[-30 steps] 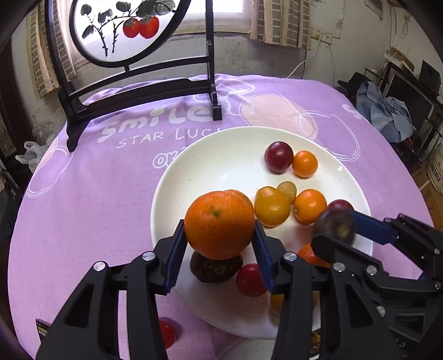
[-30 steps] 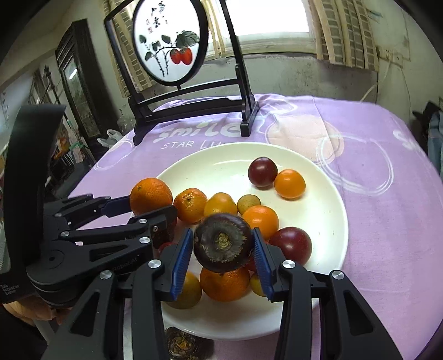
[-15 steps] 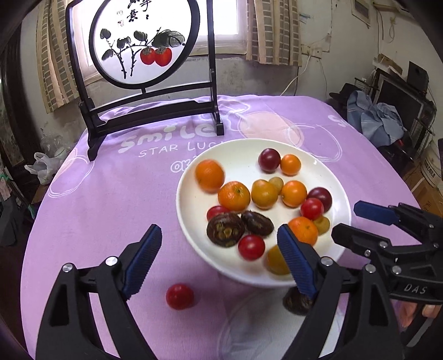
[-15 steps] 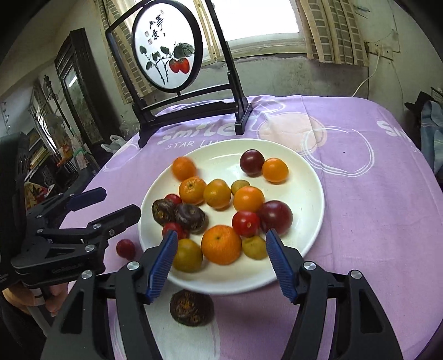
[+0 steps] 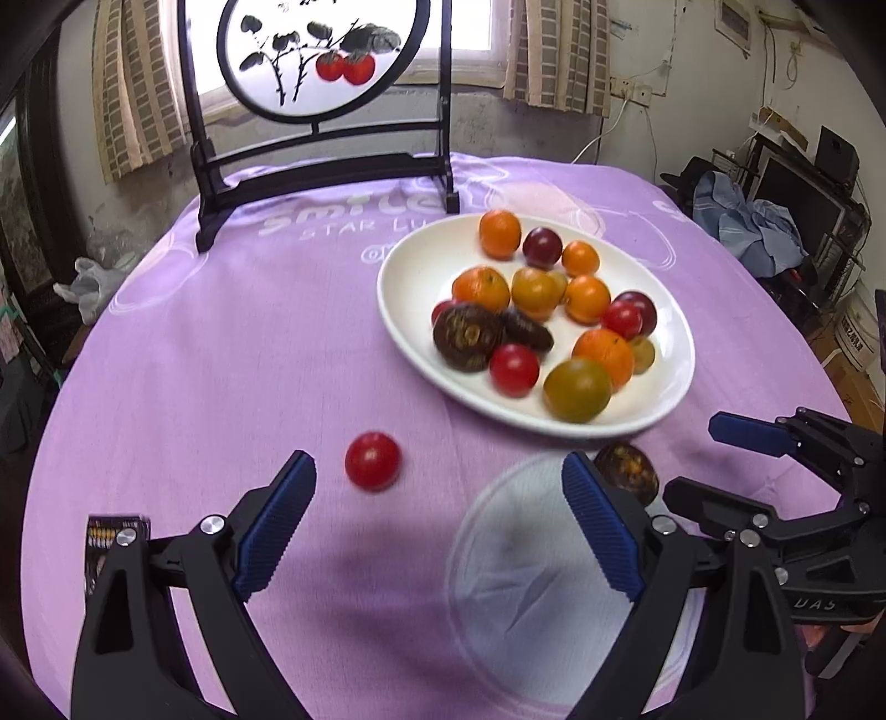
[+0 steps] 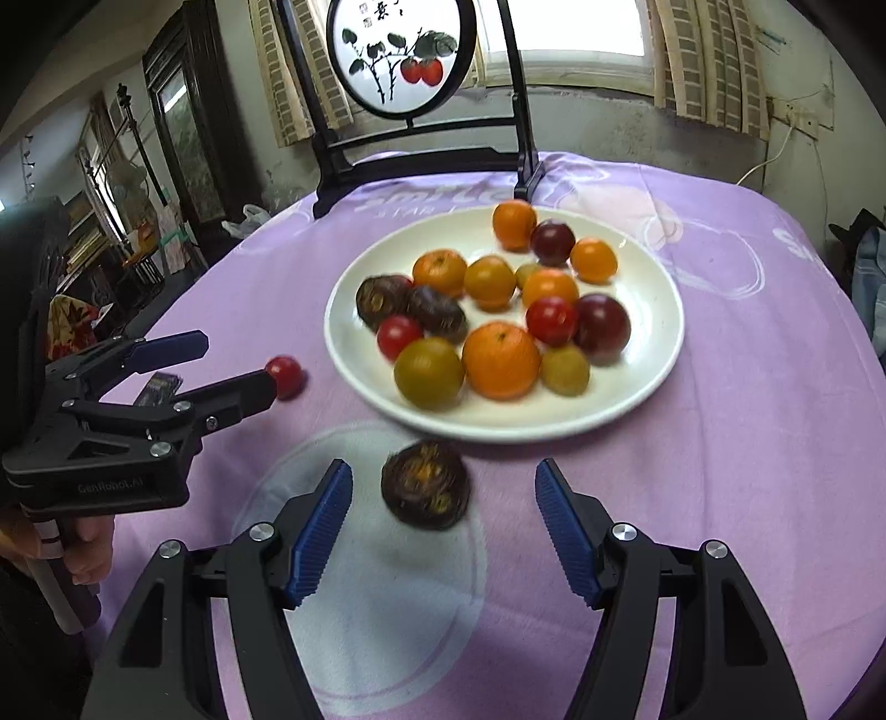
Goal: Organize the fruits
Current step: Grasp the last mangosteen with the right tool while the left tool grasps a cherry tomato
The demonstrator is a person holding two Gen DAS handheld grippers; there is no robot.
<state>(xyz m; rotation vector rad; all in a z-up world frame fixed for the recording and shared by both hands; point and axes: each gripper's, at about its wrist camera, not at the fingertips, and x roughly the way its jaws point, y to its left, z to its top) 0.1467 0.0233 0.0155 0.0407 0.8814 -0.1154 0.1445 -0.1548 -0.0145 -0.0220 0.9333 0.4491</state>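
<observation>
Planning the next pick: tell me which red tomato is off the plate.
The red tomato alone on the purple cloth, left of the plate; the others sit among the plated fruit.

Daylight entering through the window behind the painted screen, blowing out to white glare there in both views. Falling softly and evenly across the purple tablecloth; room corners staying dim. Casting a faint diffuse shadow on the cloth between the left gripper's fingers. Catching small highlights on the white plate rim and on the loose red tomato. Smearing with motion blur: dark fruit by the plate in the right wrist view, plate edge and fruit outlines softened. Bending straight lines strongly toward the edges, fisheye style; vignetting to black at the frame corners.
</observation>
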